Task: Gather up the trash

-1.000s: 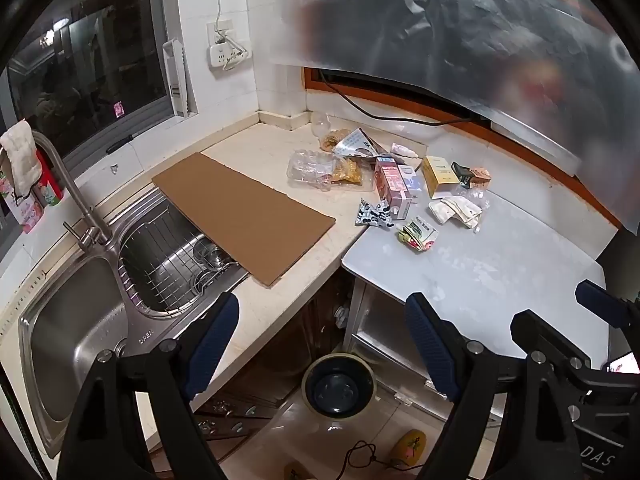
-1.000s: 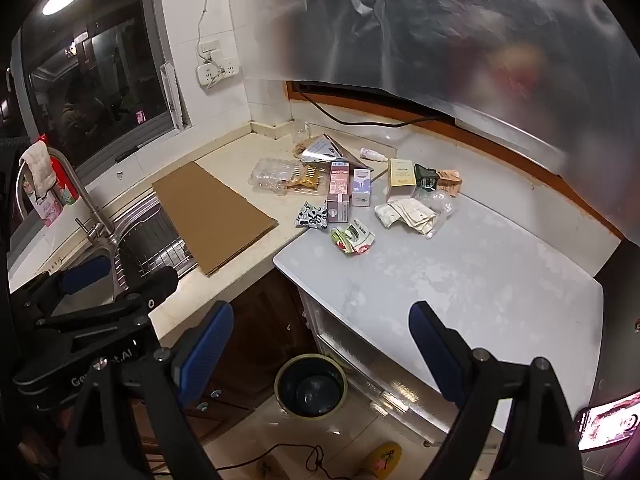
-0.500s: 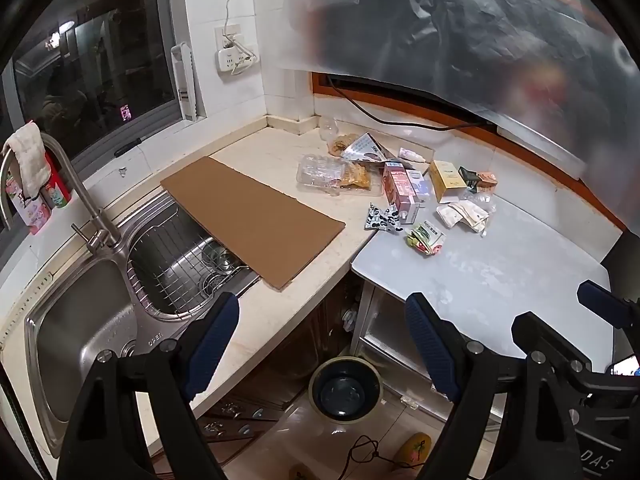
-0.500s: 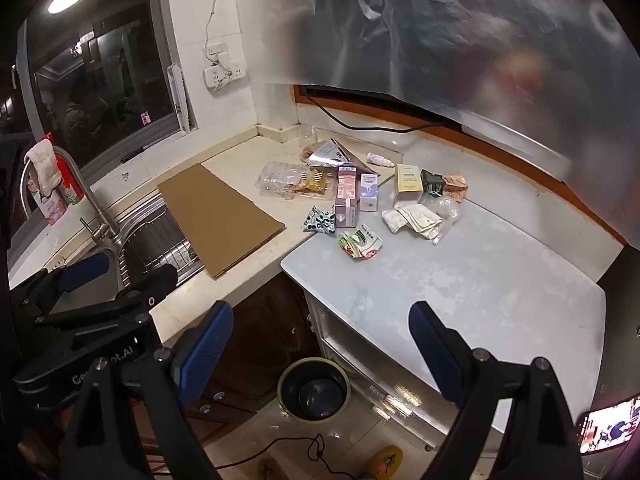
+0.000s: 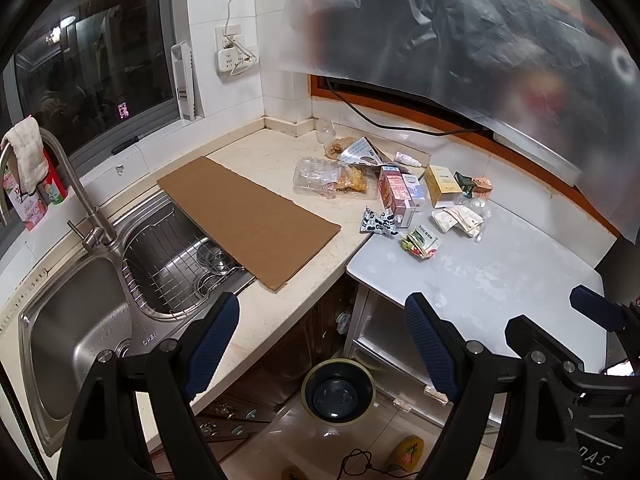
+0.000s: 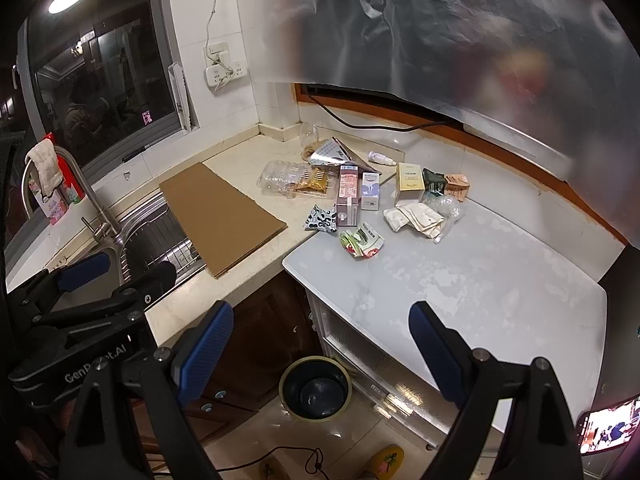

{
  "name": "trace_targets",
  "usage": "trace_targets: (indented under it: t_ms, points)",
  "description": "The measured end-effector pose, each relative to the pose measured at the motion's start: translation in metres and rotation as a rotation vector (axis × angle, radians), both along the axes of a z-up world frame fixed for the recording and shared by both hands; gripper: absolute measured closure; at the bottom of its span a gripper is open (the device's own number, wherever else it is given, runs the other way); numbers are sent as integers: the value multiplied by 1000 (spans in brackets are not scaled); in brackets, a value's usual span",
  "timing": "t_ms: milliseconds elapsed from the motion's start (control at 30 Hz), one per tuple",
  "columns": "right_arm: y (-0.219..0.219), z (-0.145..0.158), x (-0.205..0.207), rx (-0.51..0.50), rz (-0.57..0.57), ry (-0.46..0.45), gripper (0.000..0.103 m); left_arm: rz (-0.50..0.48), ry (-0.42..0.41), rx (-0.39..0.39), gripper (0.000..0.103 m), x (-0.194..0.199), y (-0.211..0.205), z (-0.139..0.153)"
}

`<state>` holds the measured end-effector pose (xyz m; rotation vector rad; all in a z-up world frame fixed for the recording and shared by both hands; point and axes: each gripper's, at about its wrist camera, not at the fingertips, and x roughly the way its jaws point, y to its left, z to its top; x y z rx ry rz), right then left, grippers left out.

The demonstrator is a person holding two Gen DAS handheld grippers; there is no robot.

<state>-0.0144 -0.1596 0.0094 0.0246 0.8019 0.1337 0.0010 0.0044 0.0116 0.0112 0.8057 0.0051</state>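
Trash lies in a cluster at the back of the counter: a clear plastic tray (image 5: pixel 320 172), a pink carton (image 5: pixel 396 196), a yellow box (image 5: pixel 442 186), crumpled paper (image 5: pixel 458 218), a green wrapper (image 5: pixel 420 238) and a black-and-white wrapper (image 5: pixel 378 222). The same pile shows in the right wrist view, with the pink carton (image 6: pixel 347 196) and green wrapper (image 6: pixel 362 240). A dark round bin (image 5: pixel 338 390) stands on the floor below the counter edge. My left gripper (image 5: pixel 322 344) and right gripper (image 6: pixel 322 348) both hang open and empty, well short of the pile, above the bin (image 6: pixel 316 388).
A brown cardboard sheet (image 5: pixel 248 216) lies across the counter and part of the steel sink (image 5: pixel 76 344) with its wire rack. A white tabletop (image 5: pixel 480 268) extends right. A black cable and slippers lie on the floor. A phone screen (image 6: pixel 608 424) glows at lower right.
Both views have shifted slightly, so the counter and trash pile sit a little lower and farther in frame. Both grippers stay open and empty.
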Motion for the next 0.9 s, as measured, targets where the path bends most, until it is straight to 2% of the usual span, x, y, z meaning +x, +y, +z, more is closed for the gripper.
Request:
trace_targets:
  t_ms: [900]
  points:
    - [0,-2,-4,20,-2,8,13,2,-15,-5,20,-4,-4,-1]
